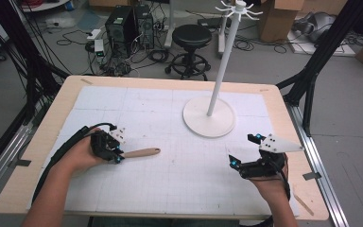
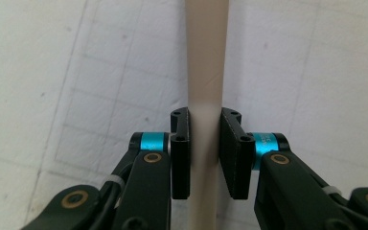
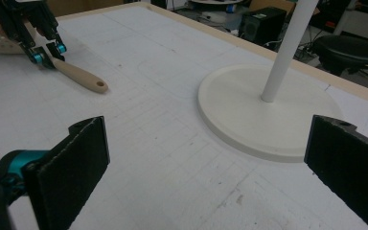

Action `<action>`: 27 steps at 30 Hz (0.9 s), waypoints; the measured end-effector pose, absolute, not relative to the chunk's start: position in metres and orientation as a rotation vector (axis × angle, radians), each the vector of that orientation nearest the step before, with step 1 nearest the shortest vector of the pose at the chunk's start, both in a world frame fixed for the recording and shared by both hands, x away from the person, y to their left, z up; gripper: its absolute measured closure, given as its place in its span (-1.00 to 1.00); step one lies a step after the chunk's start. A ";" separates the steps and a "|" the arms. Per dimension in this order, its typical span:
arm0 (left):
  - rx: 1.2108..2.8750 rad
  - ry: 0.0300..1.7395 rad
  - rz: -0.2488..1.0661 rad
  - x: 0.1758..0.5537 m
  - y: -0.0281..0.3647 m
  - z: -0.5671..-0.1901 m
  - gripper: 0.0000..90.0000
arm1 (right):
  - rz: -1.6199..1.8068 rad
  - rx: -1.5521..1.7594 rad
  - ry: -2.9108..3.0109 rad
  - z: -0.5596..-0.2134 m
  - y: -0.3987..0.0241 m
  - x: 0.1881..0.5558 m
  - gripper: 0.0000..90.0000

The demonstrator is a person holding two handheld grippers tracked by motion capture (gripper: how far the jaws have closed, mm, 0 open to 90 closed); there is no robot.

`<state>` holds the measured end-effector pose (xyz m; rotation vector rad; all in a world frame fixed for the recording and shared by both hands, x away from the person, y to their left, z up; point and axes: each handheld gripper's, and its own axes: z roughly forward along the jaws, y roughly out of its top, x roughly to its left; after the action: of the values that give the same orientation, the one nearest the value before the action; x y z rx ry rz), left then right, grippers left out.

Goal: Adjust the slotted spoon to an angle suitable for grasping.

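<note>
A beige utensil handle (image 1: 144, 152) lies low over the white gridded mat (image 1: 170, 184), with its rounded end pointing right. My left gripper (image 1: 117, 157) is shut on it at the left of the table. In the left gripper view the pads (image 2: 181, 153) press on both sides of the handle (image 2: 206, 57). The right gripper view shows that left gripper (image 3: 45, 53) and the handle (image 3: 79, 76) at its upper left. My right gripper (image 1: 243, 150) rests at the right of the mat, open, with nothing between its jaws (image 3: 211, 167).
A white stand with a round base (image 1: 194, 120) and a tall pole (image 1: 222, 61) topped by hooks stands at the back right of the mat; the base (image 3: 239, 115) lies just ahead of my right gripper. Beyond the table are a black stool (image 1: 191, 38), computer towers (image 1: 120, 26) and cardboard boxes.
</note>
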<state>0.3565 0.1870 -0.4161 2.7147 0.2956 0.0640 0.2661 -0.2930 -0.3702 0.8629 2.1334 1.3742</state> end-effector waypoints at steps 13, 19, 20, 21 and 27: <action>2.716 0.165 0.031 0.349 0.133 -0.416 0.69 | 1.380 0.855 2.148 -0.370 -0.290 0.267 -0.99; 2.694 0.191 0.032 0.350 0.134 -0.417 0.65 | 1.382 0.855 2.147 -0.371 -0.290 0.269 -0.99; 2.689 0.196 0.050 0.350 0.135 -0.417 0.52 | 1.381 0.854 2.148 -0.371 -0.291 0.269 -0.99; 2.687 0.216 0.037 0.350 0.136 -0.418 0.39 | 1.382 0.855 2.145 -0.371 -0.291 0.269 -0.99; 2.644 0.260 0.075 0.348 0.149 -0.414 0.05 | 1.385 0.866 2.142 -0.371 -0.292 0.268 -0.99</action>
<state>0.3478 0.1487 -0.4137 2.6436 0.2596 0.0748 0.2683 -0.2918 -0.3713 0.8661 2.1420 1.3846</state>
